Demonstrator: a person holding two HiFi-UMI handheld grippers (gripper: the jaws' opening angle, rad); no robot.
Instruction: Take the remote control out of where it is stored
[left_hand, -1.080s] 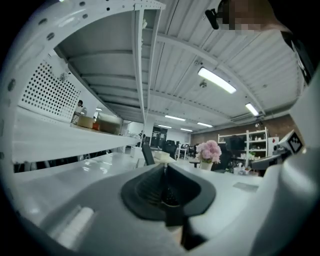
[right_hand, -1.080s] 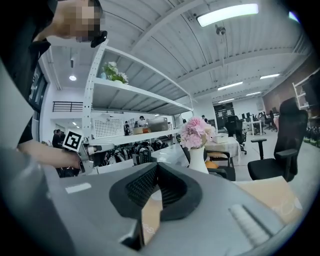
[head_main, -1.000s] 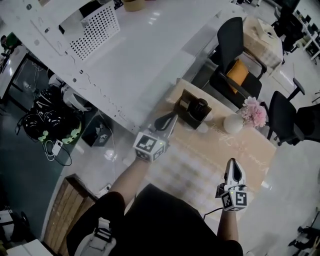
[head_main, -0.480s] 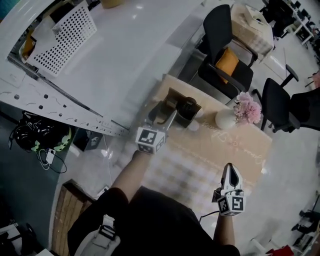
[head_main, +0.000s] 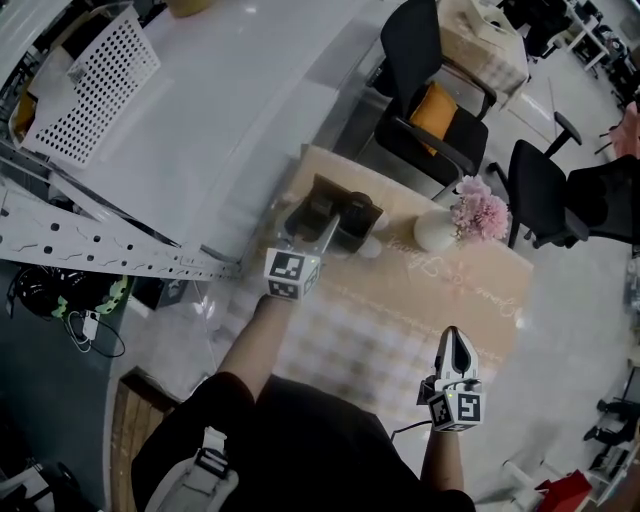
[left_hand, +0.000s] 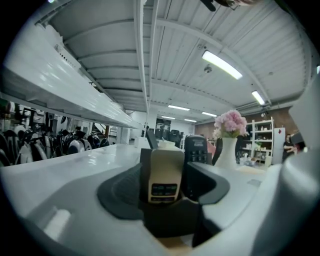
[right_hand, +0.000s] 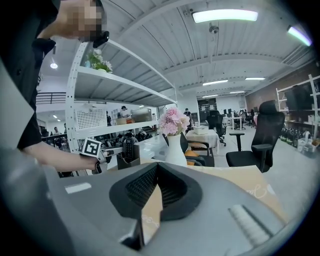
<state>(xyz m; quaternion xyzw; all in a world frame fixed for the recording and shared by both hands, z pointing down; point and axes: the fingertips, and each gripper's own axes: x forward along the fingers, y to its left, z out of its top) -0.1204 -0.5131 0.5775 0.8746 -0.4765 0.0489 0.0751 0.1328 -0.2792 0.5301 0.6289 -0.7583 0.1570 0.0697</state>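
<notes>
Cream plastic, slim and flat-faced, the remote control (left_hand: 163, 167) stands upright in the dark boxy holder (left_hand: 172, 223), beside a black keypad remote (left_hand: 196, 149). The left gripper (left_hand: 165, 187) has just been opening its jaws and they straddle it untouched: I would close squarely on its smooth sides, then lift straight up. The right gripper (right_hand: 157, 170), jaws together, hangs well away from the holder.

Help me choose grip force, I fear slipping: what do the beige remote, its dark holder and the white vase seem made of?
The beige remote looks like matte plastic: an even, dull face with dark buttons. The holder is dark and matte, maybe leatherette or plastic; unclear. The vase is smooth, even white, probably glazed ceramic.
</notes>
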